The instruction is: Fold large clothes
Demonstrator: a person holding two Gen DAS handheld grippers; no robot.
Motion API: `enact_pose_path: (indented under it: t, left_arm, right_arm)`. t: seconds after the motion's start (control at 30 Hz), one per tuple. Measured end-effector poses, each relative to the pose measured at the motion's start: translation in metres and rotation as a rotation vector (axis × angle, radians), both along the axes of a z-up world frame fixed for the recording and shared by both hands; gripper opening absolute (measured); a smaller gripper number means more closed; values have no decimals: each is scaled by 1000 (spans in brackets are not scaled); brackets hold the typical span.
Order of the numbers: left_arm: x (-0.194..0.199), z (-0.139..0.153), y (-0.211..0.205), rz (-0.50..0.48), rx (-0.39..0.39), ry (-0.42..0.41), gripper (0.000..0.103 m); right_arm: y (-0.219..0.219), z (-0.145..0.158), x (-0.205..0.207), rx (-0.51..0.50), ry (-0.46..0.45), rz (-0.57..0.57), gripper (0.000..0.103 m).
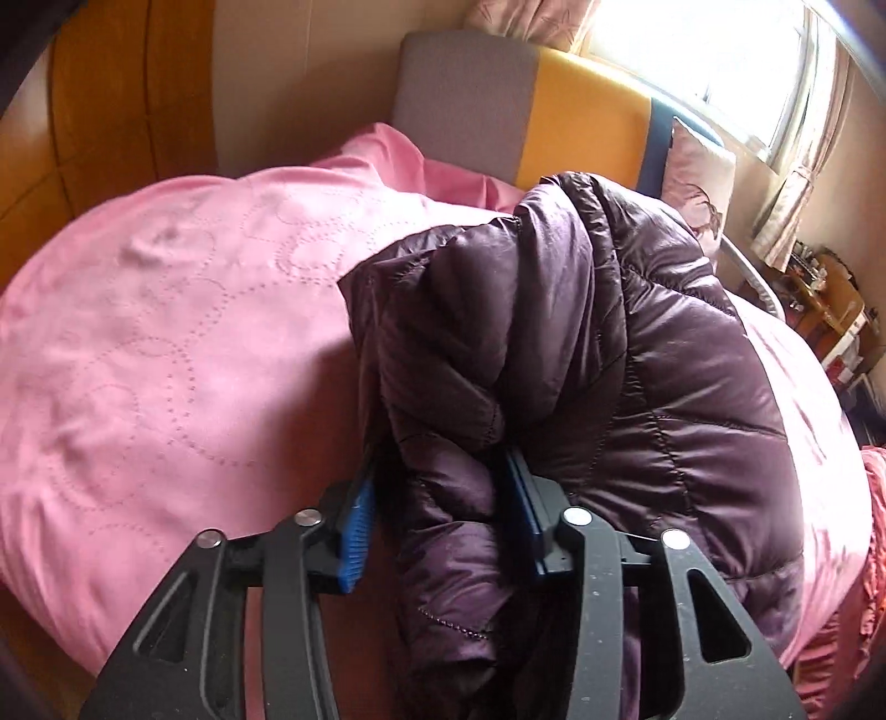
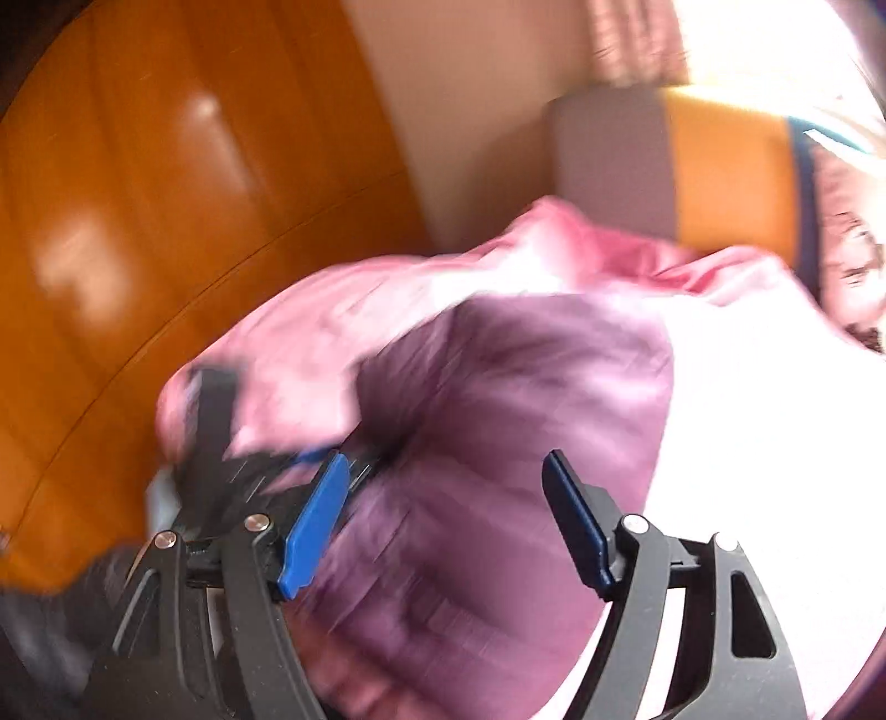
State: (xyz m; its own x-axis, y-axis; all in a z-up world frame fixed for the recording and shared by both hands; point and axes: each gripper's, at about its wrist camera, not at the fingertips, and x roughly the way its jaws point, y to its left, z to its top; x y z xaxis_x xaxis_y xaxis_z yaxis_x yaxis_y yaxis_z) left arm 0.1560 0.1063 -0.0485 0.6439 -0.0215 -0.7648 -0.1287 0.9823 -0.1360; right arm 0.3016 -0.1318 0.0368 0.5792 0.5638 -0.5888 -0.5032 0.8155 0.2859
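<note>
A dark purple quilted puffer jacket [image 1: 609, 343] lies bunched on a pink bedspread [image 1: 166, 343]. My left gripper [image 1: 443, 498] is shut on a thick fold of the jacket, which fills the gap between its blue pads [image 1: 354, 531] and hangs down past them. The right wrist view is motion-blurred. There the jacket [image 2: 498, 443] shows below and ahead of my right gripper [image 2: 448, 520], whose blue pads [image 2: 315, 526] stand wide apart with nothing clamped between them. The left gripper's black body [image 2: 221, 443] shows at the jacket's left edge.
The bed has a grey, orange and blue headboard [image 1: 531, 105] with a patterned pillow [image 1: 698, 183] against it. A wooden wardrobe [image 1: 99, 111] stands at the left. A bright window with curtains [image 1: 720, 50] and a cluttered wooden shelf [image 1: 830, 310] are at the right.
</note>
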Motion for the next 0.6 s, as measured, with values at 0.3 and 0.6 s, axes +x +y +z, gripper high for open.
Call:
enact_pose_path:
  t: [0.3,0.6]
  left_arm:
    - [-3,-5,0,5,34,-25,51]
    - [-9,-9,-3,-8,33,-39,51]
  right_arm:
    - [73,-27,94,-196,24,-54,73]
    - [97,-59,97,-292,45,-43,76]
